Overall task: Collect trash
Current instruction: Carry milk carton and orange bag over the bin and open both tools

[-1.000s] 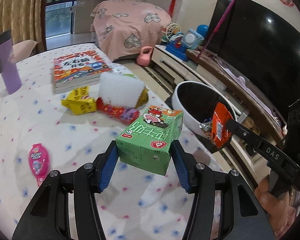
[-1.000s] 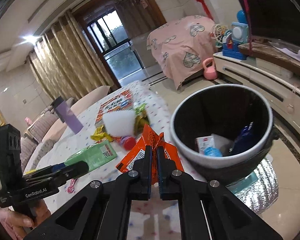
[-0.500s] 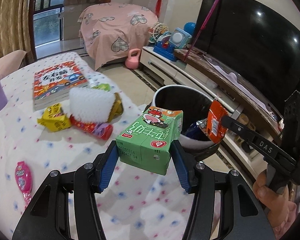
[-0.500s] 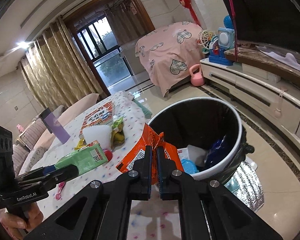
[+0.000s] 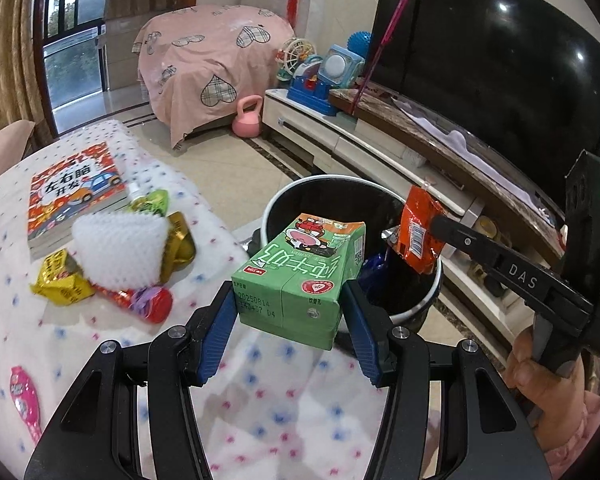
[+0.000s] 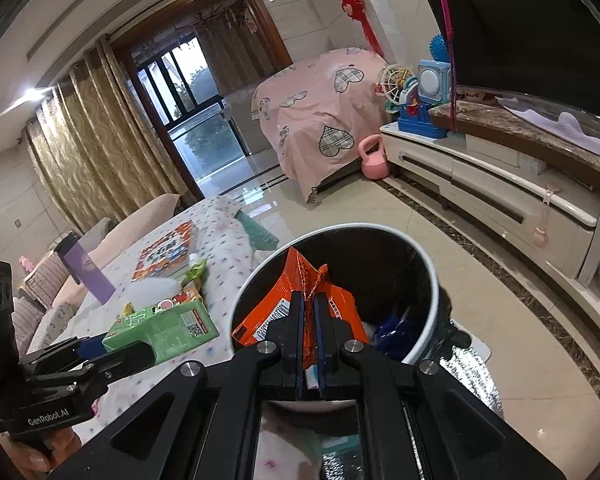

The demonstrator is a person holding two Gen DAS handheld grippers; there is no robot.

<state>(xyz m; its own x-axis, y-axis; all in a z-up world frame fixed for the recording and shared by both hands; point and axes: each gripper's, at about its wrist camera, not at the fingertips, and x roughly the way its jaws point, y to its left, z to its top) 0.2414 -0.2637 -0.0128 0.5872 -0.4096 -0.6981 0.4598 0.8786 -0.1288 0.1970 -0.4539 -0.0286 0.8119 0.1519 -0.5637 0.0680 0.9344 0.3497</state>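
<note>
Trash comes first: my right gripper point(image 6: 309, 332) pinches the orange wrapper point(image 6: 296, 300) flat, held over the bin point(image 6: 432, 276) so it will fall inside. My left gripper point(image 5: 288, 320) clamps the green milk carton point(image 5: 304, 276) across its sides, near the rim. More wrappers point(image 5: 64, 284) wait on the table point(image 5: 260, 392).

A pink heart-patterned cover point(image 5: 216, 60) drapes over furniture at the far side of the room, with a pink kettlebell point(image 5: 247, 117) on the tiled floor just beside it. Toys point(image 5: 328, 76) stand on the low white cabinet point(image 5: 364, 148) under a big dark television point(image 5: 492, 60). Gold curtains point(image 6: 80, 148) frame the glass door point(image 6: 196, 124). A children's book point(image 5: 74, 188) lies flat on the dotted cloth point(image 5: 260, 392), and a purple box point(image 6: 86, 270) stands upright farther back.
</note>
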